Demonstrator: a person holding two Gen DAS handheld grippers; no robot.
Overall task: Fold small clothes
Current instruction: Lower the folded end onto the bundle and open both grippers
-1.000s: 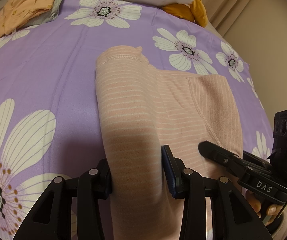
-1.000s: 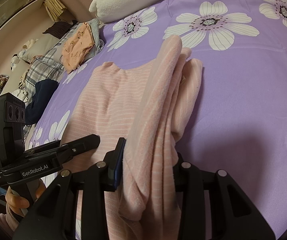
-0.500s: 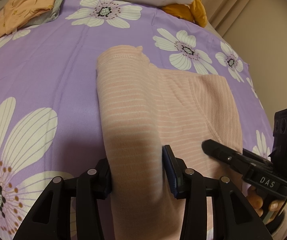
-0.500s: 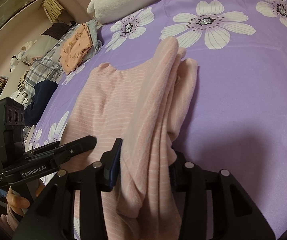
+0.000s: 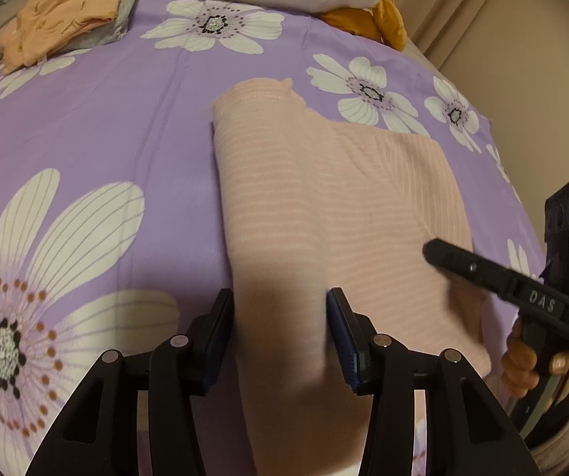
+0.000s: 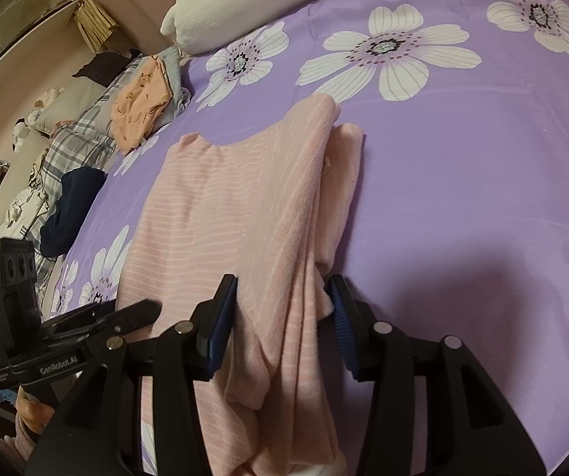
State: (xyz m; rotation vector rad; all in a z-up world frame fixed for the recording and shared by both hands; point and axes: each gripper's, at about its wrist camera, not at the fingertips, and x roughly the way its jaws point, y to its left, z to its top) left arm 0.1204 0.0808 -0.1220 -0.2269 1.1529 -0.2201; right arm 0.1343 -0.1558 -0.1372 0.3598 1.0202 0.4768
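Both grippers, left gripper (image 5: 279, 329) and right gripper (image 6: 284, 317), are easing their jaws apart around the pink striped top (image 5: 324, 206) lying mid-fold on the purple bedspread (image 5: 86, 119), sides being turned in, final folds seemingly remaining, orange clothes (image 5: 66, 20) already stacked beyond it.

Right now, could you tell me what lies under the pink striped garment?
The pink striped garment lies on the purple flowered bedspread, folded over itself along one side. Anything beneath the fabric is covered.
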